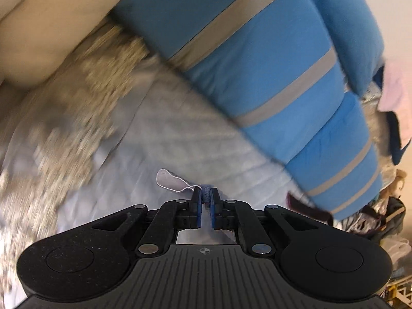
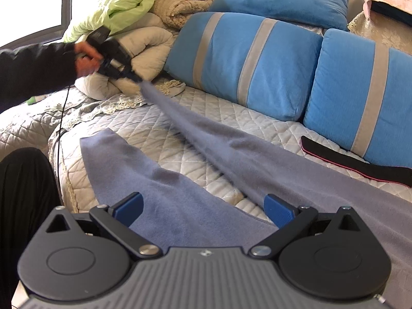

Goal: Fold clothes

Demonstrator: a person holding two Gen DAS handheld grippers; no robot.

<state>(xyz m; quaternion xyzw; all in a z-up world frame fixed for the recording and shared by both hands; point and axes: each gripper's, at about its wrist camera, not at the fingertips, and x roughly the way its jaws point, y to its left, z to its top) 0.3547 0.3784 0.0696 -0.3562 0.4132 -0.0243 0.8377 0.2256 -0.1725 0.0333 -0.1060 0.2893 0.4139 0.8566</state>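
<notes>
A grey-blue knit garment (image 2: 180,206) lies spread on the quilted bed (image 2: 159,128). My left gripper (image 1: 205,193) is shut on an end of it, with a bit of blue fabric between the pads and a pale label (image 1: 170,181) sticking out. In the right wrist view the left gripper (image 2: 137,79) holds that end lifted at the upper left, and the cloth stretches taut from it down to the bed. My right gripper (image 2: 203,209) is open and empty, low over the garment near the front edge.
Blue pillows with grey stripes (image 2: 247,61) line the back of the bed. A pile of beige and green bedding (image 2: 154,7) sits at the back left. A black garment with pink trim (image 2: 360,164) lies at the right. The left wrist view is motion-blurred.
</notes>
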